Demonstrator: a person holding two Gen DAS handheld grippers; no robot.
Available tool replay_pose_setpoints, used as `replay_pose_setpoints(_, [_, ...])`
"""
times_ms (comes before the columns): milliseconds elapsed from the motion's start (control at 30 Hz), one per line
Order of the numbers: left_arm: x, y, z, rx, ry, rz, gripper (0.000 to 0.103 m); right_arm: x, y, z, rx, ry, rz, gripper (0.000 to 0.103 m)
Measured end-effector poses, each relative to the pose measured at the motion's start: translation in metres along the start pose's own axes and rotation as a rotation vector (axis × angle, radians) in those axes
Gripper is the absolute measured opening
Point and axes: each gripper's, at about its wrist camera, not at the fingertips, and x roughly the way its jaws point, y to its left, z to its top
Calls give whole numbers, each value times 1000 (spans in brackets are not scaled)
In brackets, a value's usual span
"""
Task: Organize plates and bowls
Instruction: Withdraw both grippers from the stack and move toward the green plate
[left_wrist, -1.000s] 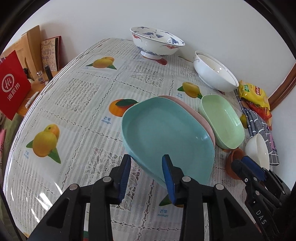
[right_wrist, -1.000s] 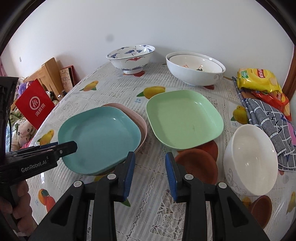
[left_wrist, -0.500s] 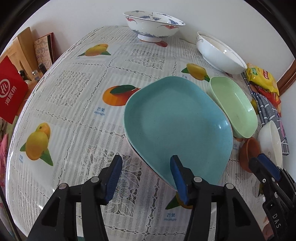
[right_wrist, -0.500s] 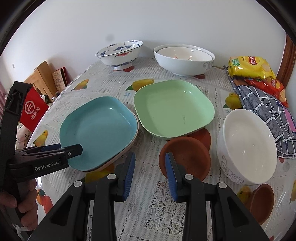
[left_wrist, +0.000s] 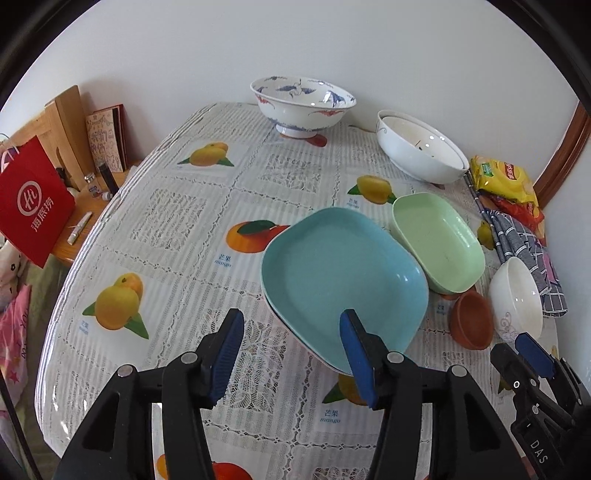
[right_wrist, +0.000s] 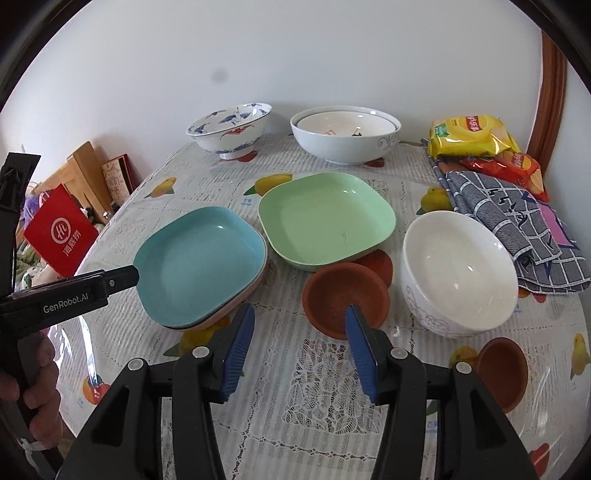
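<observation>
Three square plates: a teal plate (right_wrist: 199, 264) stacked on a pink plate (right_wrist: 236, 306), and a green plate (right_wrist: 327, 218). Four white bowls: a crane-patterned bowl (right_wrist: 231, 127), two nested bowls (right_wrist: 345, 134), one plain bowl (right_wrist: 460, 273). One terracotta bowl (right_wrist: 345, 295). Two snack bags (right_wrist: 469, 134).

Pink plate (right_wrist: 236, 308) mostly hidden under blue plate (right_wrist: 201, 266), only rim showing

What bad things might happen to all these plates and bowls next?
1. The blue plate sits a bit off-centre on a pink plate; a bump from the left gripper might slide it off.
2. The small brown bowl is right ahead of the right gripper, whose jaws are opening with nothing between them; a poor grip may tip it into the white bowl.
3. The green plate rests on something reddish-brown and might wobble.
</observation>
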Motion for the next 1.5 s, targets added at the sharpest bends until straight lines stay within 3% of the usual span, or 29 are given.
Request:
replay_pose_setpoints(200, [-31,-26,5,73,-98,-10,52,-31,-17,1,41,-43,-45,55])
replay_pose_setpoints(333, [-47,-44,9,110,-146,-5,52,-54,-34,3,106,-96,-42,70])
replay_pose_setpoints(467, [-57,-59,15,132,-174,-17,52,-70,-44,8,123,-96,-59,71])
replay_pose_setpoints(900, [-56,-100,36,220,-140,-65,52,-81,-63,36,120,-115,-108,74])
replay_pose_setpoints(1500, [-18,-88,77,181,-114,-37,52,-55,-45,113,79,-155,-71,74])
